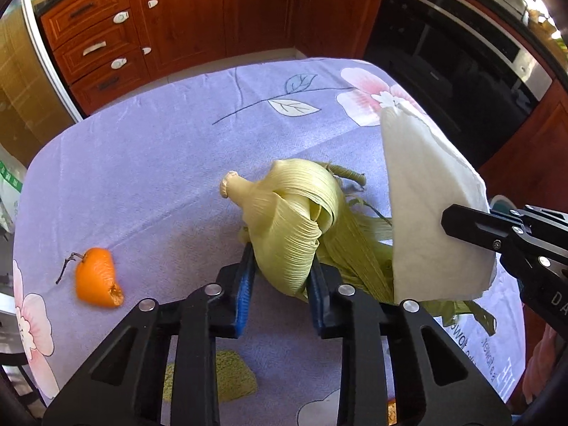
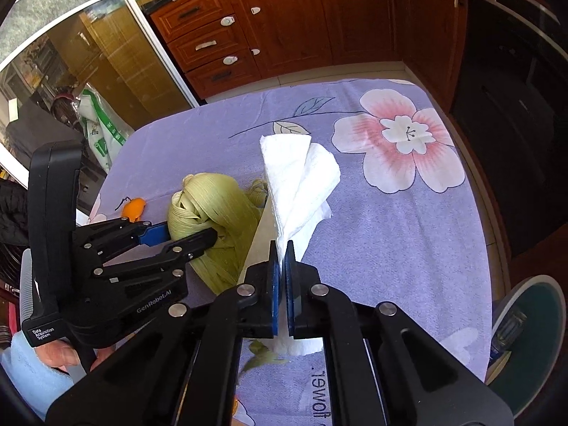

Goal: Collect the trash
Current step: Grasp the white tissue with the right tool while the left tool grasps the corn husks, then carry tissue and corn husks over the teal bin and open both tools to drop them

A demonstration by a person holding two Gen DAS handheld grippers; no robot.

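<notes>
A pale green corn husk (image 1: 291, 213) lies on the purple flowered tablecloth (image 1: 159, 163). My left gripper (image 1: 282, 269) is shut on the husk, blue pads on both sides of it; it also shows in the right wrist view (image 2: 188, 236) beside the husk (image 2: 209, 209). My right gripper (image 2: 283, 252) is shut on a white paper towel (image 2: 301, 177) and holds it upright, just right of the husk. The towel (image 1: 433, 206) fills the right of the left wrist view. An orange peel piece (image 1: 96, 277) with a stem lies at the left, also seen small in the right wrist view (image 2: 134, 207).
Wooden cabinets and drawers (image 1: 198, 10) stand beyond the table's far edge, with a dark oven (image 1: 461, 56) at the right. A round teal bin (image 2: 529, 337) stands off the table's right edge. A white and green bag (image 2: 101, 131) sits by the left edge.
</notes>
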